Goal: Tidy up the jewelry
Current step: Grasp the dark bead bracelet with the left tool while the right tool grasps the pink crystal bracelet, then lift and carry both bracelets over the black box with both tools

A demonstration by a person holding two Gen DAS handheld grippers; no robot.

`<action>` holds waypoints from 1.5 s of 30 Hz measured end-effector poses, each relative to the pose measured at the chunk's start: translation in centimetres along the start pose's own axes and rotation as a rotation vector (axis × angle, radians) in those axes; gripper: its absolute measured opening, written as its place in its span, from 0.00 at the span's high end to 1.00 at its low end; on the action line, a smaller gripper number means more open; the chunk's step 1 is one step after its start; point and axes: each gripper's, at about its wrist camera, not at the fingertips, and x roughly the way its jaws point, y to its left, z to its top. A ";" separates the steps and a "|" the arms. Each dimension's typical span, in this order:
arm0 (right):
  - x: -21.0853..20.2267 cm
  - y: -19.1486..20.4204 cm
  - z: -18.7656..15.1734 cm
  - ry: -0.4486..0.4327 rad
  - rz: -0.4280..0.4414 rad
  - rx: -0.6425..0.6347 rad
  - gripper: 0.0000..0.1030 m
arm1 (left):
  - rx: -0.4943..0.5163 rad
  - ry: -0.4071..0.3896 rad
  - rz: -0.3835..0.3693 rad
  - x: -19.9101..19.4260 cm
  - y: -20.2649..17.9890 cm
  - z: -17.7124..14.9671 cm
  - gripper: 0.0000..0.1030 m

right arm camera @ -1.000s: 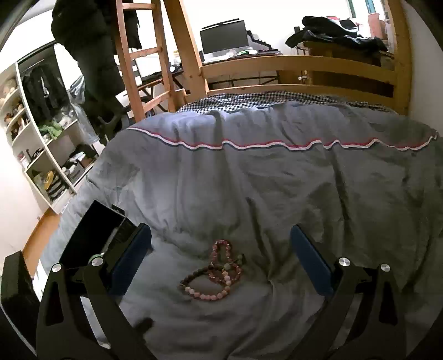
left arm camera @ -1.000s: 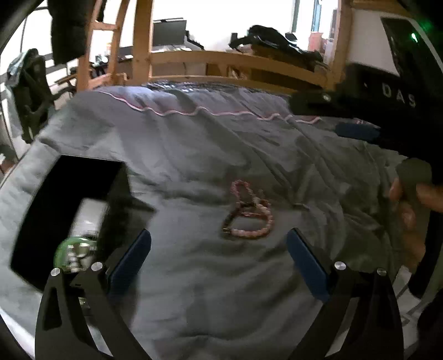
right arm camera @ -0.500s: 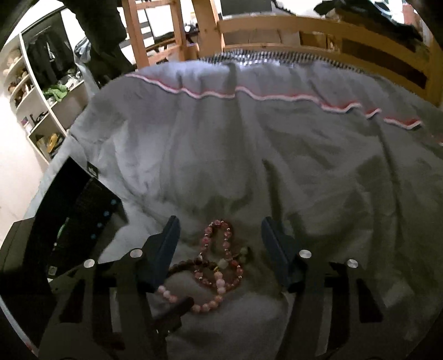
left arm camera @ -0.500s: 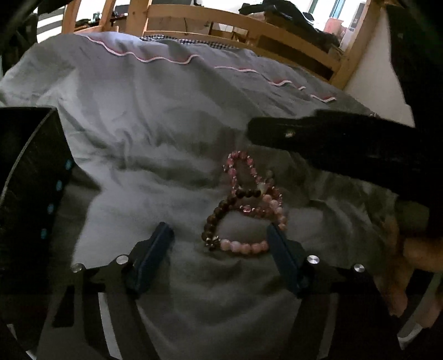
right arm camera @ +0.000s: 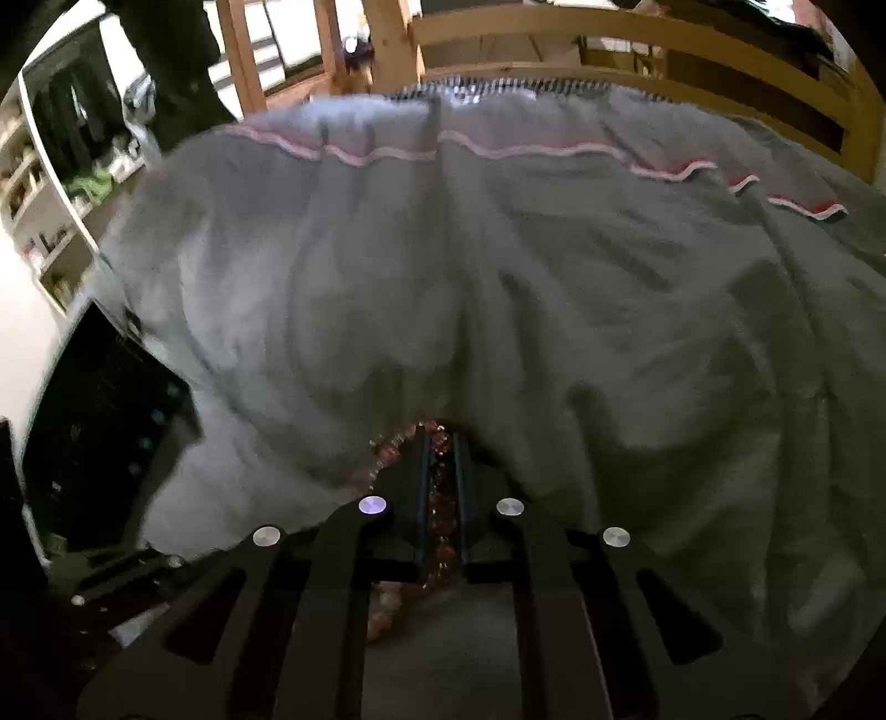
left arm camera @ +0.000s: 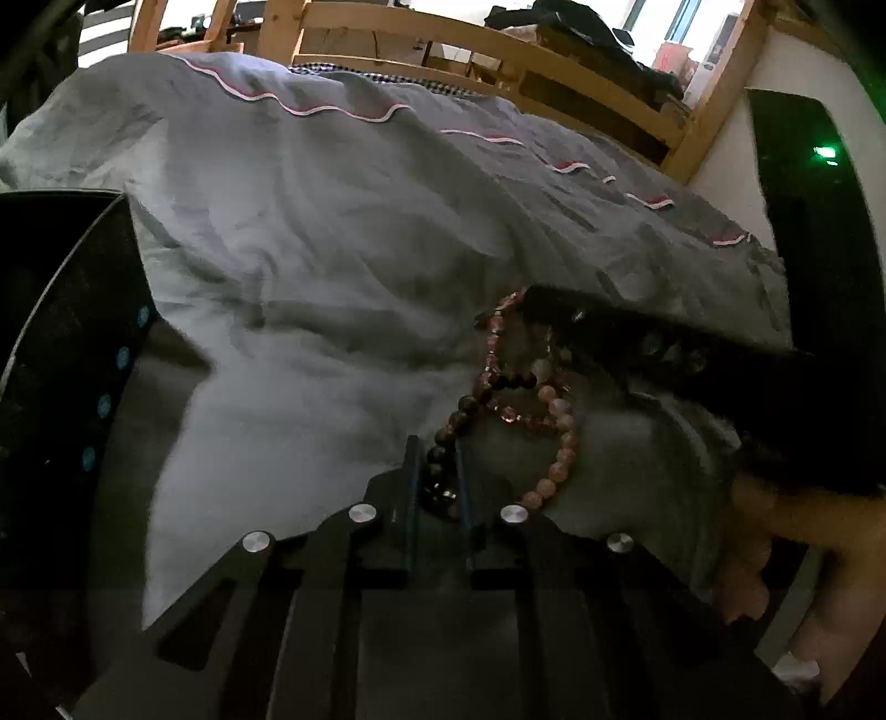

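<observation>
Several beaded bracelets lie tangled on the grey duvet (left arm camera: 332, 266). My left gripper (left arm camera: 437, 459) is shut on the dark brown bead bracelet (left arm camera: 451, 426) at its near end. A pale pink bead bracelet (left arm camera: 559, 443) curves to the right of it. A red crystal bracelet (left arm camera: 493, 343) lies further back. My right gripper (right arm camera: 441, 459) is shut on the red crystal bracelet (right arm camera: 441, 498), and it reaches in from the right in the left wrist view (left arm camera: 637, 343).
A black jewelry box (left arm camera: 61, 387) stands open at the left, also in the right wrist view (right arm camera: 105, 432). A wooden bed frame (left arm camera: 498, 50) runs along the back. White shelves (right arm camera: 50, 221) stand at the far left.
Both grippers have come down onto the bracelets and shut, the left on the dark brown bracelet, the right on the red crystal one.
</observation>
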 end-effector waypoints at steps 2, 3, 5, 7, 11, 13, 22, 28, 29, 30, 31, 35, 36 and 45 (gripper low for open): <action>-1.0 0.0 0.3 -0.028 0.022 0.019 0.92 | 0.001 -0.003 -0.003 -0.3 0.0 -0.1 0.89; -1.7 0.0 0.5 -0.043 0.031 0.027 0.92 | 0.003 -0.002 -0.002 -0.3 -0.2 -0.1 0.89; -2.5 0.1 0.9 -0.061 0.038 0.034 0.92 | 0.009 -0.002 0.000 -0.2 -0.3 -0.1 0.89; -3.5 0.2 1.2 -0.083 0.048 0.039 0.92 | 0.010 -0.003 -0.002 -0.3 -0.3 -0.1 0.89; -5.1 0.1 1.7 -0.117 0.063 0.045 0.92 | 0.017 -0.015 -0.007 -0.8 -0.6 0.1 0.89; -5.8 0.2 2.0 -0.136 0.069 0.053 0.92 | 0.018 -0.027 -0.010 -1.2 -0.6 0.2 0.89; -8.6 0.1 2.1 -0.181 0.092 0.077 0.92 | 0.018 -0.076 -0.027 -2.9 -0.7 0.9 0.90; -9.4 0.6 2.1 -0.194 0.101 0.071 0.92 | 0.026 -0.119 -0.032 -5.0 -1.4 1.3 0.90; -9.6 0.6 2.1 -0.195 0.101 0.069 0.92 | 0.026 -0.123 -0.034 -5.3 -1.5 1.4 0.90; -9.8 0.7 2.1 -0.197 0.101 0.069 0.92 | 0.026 -0.127 -0.034 -5.6 -1.5 1.5 0.90; -9.9 0.8 2.1 -0.199 0.103 0.068 0.92 | 0.026 -0.130 -0.033 -5.8 -1.5 1.6 0.90; -10.3 1.2 1.9 -0.202 0.100 0.060 0.92 | 0.024 -0.126 -0.027 -6.5 -1.4 1.8 0.90; -10.4 1.3 1.9 -0.204 0.093 0.055 0.92 | 0.023 -0.123 -0.025 -6.7 -1.4 1.9 0.90; -11.5 3.1 2.2 -0.219 0.100 0.033 0.92 | 0.003 -0.158 0.000 -9.9 -0.6 2.0 0.90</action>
